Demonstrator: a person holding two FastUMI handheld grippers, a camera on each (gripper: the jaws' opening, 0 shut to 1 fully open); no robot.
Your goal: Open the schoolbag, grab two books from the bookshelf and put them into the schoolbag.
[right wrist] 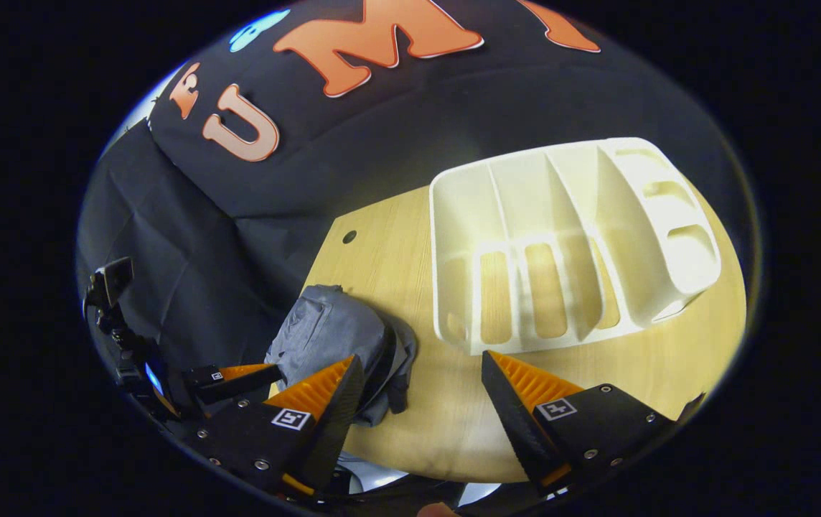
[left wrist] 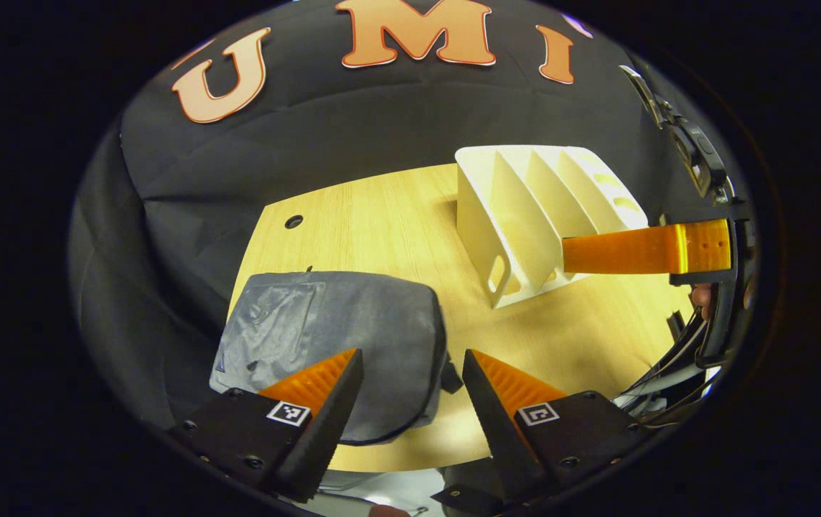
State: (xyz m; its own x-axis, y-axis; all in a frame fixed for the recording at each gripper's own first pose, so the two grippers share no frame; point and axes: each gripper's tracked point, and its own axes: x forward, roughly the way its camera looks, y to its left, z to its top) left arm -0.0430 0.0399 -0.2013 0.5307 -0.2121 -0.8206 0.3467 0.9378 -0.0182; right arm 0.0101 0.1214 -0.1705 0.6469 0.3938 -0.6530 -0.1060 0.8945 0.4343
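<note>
Left gripper view: left gripper (left wrist: 413, 373) gapes wide, empty, over bag (left wrist: 331, 345) lying near-left on table (left wrist: 382, 222), right gripper (right wrist: 421, 380) also wide near rack (right wrist: 561, 237) w/ no books seen, so prob. bag-opening step; next needs zip found.

The left tool (left wrist: 410, 388) is hovering with its fingers spread wide above the grey schoolbag (left wrist: 339, 337), which is lying flat and closed on the wooden surface (left wrist: 396, 222). The white bookshelf (left wrist: 525, 215) is standing further back, with the right tool (left wrist: 640, 251) reaching across its front
</note>
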